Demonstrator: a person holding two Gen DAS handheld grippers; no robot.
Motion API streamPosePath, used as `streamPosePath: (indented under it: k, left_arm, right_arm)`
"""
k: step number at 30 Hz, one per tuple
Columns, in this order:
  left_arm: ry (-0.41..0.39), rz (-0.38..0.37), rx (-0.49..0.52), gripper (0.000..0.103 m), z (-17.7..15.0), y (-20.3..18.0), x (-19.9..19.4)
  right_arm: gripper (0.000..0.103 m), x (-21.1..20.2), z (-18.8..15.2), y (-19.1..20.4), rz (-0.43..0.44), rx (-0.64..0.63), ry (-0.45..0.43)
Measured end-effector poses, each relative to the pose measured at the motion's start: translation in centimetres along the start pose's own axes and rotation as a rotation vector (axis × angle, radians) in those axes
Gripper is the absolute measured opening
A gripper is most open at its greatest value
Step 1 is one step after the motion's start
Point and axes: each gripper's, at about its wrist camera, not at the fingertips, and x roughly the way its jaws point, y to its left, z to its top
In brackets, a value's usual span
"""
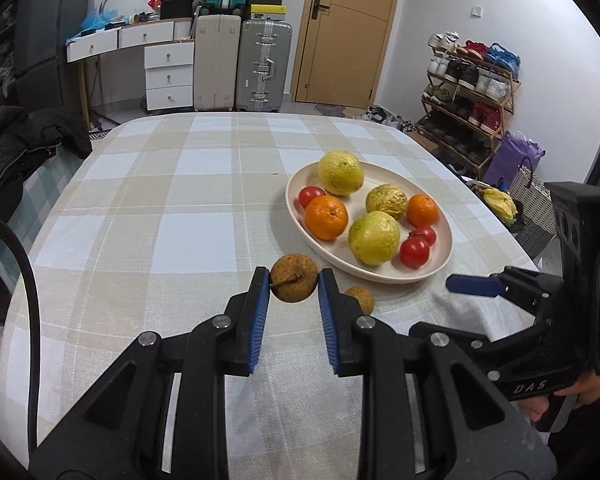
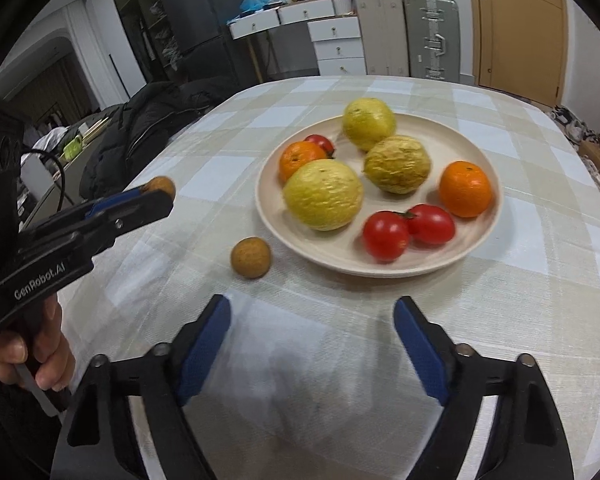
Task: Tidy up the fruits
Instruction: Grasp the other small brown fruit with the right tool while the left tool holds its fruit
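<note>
A brown longan (image 1: 294, 276) with a short stem is pinched between the blue pads of my left gripper (image 1: 294, 280), just above the checked tablecloth and short of the plate's near rim. The right wrist view shows the same longan (image 2: 162, 186) at the tip of my left gripper (image 2: 156, 196). A second longan (image 2: 251, 258) lies on the cloth beside the cream plate (image 2: 380, 270). The plate holds three yellow-green fruits, two oranges and three tomatoes. My right gripper (image 2: 313, 306) is open over bare cloth in front of the plate, with nothing between its fingers.
A black jacket (image 1: 16, 148) lies off the table's left edge. A shoe rack (image 1: 472, 92) and a basket with bananas (image 1: 500, 204) stand beyond the right edge. Suitcases (image 1: 260, 68) and white drawers (image 1: 168, 76) line the far wall.
</note>
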Motion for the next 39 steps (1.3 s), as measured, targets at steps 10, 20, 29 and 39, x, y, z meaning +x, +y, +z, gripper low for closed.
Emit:
streamPosePath:
  k: [10,20,29,39]
  left_arm:
    - [-0.021,0.010,-0.047,0.022,0.6,1.6,-0.8]
    - [-0.024,0.013,-0.061,0.022,0.7,2.1,-1.1]
    - [-0.022,0.013,-0.060,0.022,0.7,2.2,-1.1]
    - [-0.011,0.013,-0.046,0.022,0.2,1.5,-0.5]
  right_arm:
    - [0.055,2.6,1.1,3.4,0.056,-0.065,0.035]
    - [0.039,4.1,1.9,4.9,0.022,-0.090,0.042]
    - [0.028,4.2,2.3,5.1,-0.003,-0.109,0.026]
    - [0.027,-0.8,-0.1,1.9,0.027,-0.071,-0.065]
